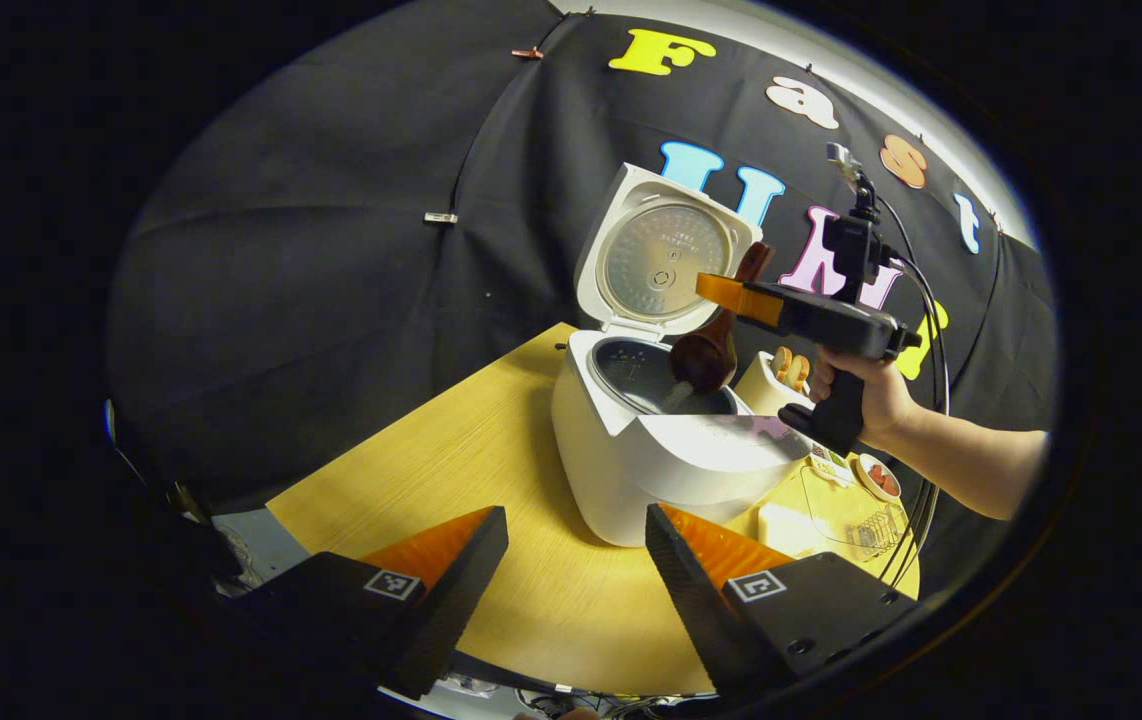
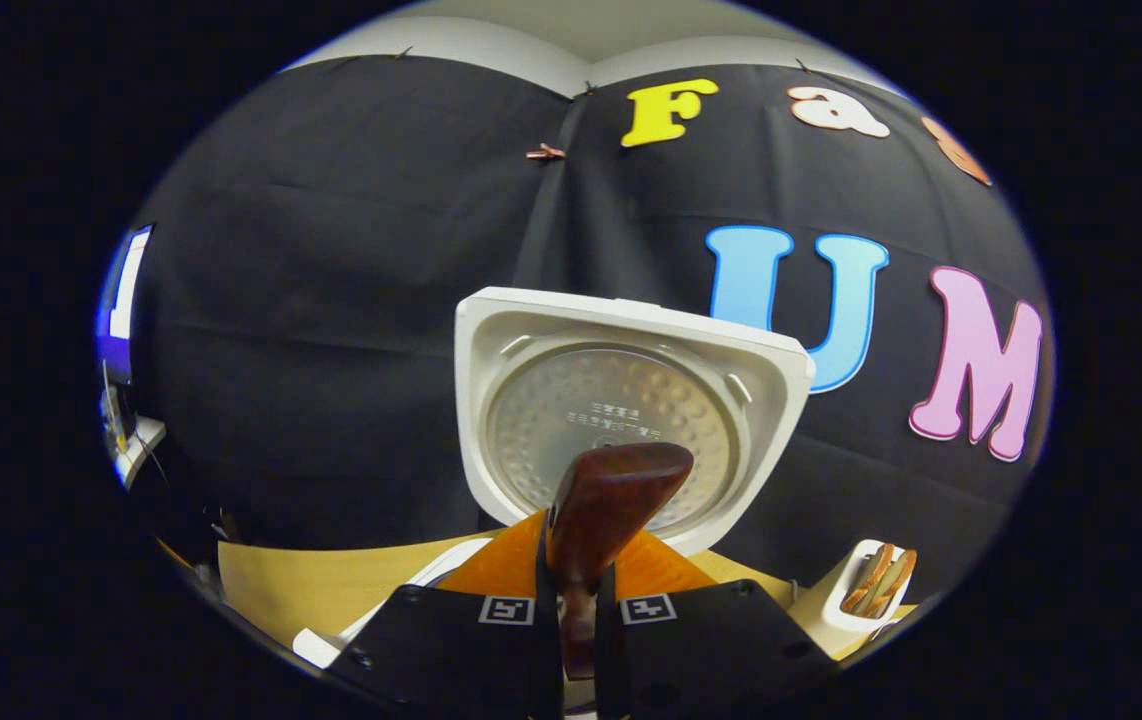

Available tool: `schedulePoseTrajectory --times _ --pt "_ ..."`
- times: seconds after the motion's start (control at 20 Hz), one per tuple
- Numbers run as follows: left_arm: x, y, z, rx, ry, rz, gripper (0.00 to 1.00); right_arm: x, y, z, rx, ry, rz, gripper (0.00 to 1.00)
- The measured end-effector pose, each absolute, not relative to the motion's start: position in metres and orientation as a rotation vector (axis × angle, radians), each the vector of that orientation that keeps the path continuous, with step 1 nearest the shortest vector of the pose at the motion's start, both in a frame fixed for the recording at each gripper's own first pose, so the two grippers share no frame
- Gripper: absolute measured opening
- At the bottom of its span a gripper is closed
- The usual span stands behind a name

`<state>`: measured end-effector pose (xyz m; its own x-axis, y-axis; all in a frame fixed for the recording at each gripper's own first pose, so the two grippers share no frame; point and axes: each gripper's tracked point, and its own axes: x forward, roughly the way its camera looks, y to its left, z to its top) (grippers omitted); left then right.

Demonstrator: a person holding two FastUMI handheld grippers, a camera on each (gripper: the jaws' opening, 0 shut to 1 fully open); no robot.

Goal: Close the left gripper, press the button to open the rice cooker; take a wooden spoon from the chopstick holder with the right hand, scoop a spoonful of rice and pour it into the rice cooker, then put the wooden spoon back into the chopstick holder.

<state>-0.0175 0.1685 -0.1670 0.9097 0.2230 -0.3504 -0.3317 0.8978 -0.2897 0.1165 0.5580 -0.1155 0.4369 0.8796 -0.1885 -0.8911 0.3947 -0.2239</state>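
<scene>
Two grippers on my list. My left gripper hung with its fingers spread wide, gripping nothing, above the near part of the wooden table, just short of the rice cooker. My right gripper was pinched onto the handle of the wooden spoon, both fingers pressing it; in the left gripper view that gripper, carried by a hand, held the spoon tilted bowl-down over the cooker's mouth, and something pale fell from the bowl toward the pot.

Containers, as I saw them:
- Rice cooker: white, lid stood raised at the far side, dark inner pot exposed; I could not make out its contents.
- Chopstick holder: pale, right of the cooker, with wooden utensils standing in it.
- Clear tub: near right of the cooker, contents unclear.
- Small dish: beside the tub, holding something reddish.
</scene>
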Motion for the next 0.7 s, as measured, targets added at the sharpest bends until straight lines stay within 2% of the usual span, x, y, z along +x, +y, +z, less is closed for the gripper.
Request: schedulePoseTrajectory --times 0.35,0.7 --pt "-0.019 0.157 -0.157 -0.266 0.293 0.286 0.96 0.126 0.531 -0.091 -0.105 0.143 1.031 0.16" --pt "-0.014 0.128 -0.146 -0.257 0.272 0.244 0.96 0.159 0.437 -0.033 0.073 0.141 0.885 0.17"
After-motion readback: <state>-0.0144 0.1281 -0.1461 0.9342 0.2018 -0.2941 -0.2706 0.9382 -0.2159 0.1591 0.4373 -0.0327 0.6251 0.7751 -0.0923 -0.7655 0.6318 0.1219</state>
